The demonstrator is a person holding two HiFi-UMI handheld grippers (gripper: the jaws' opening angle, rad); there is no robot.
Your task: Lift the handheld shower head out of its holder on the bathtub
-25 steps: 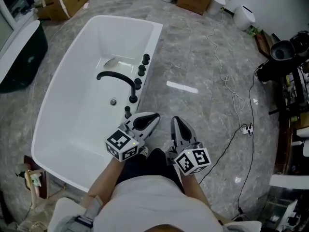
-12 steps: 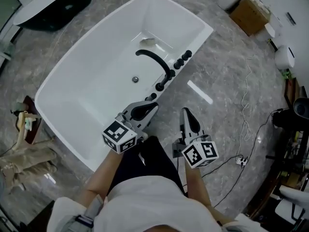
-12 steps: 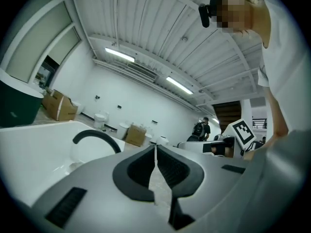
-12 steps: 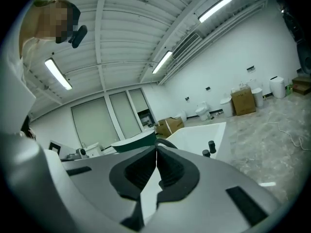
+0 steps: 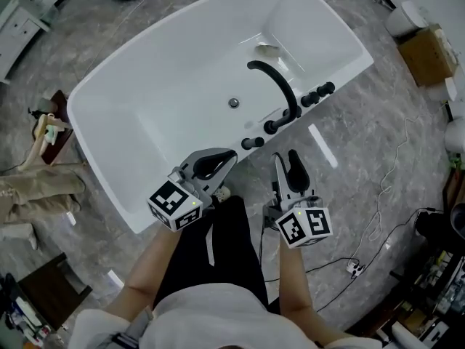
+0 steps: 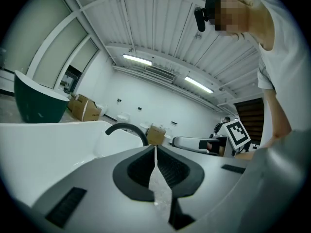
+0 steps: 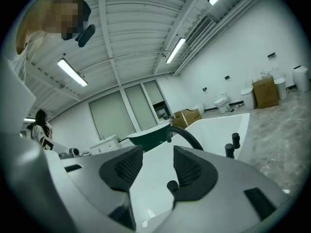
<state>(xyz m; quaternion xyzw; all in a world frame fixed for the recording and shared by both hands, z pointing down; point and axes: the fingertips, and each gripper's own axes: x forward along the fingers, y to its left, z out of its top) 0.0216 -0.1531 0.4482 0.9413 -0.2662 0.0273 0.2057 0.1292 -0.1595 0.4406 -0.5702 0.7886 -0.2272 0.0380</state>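
A white bathtub lies across the head view, with black fittings on its near rim. A curved black spout rises among round knobs. At the row's near end a short black handset stub stands in its holder. My left gripper is shut with nothing in it, just short of the rim. My right gripper hovers right of the stub. Its jaws are opening with nothing between them. In the right gripper view the stub's top shows beyond the gap.
A cardboard box and white fixtures stand at the far right. Cables trail over the marble floor on the right. A stand with cloths is left of the tub. A dark green tub stands behind.
Both grippers have moved forward toward the tub's near rim and the black fittings. The head view has swung, so the tub now lies across the top of the picture.
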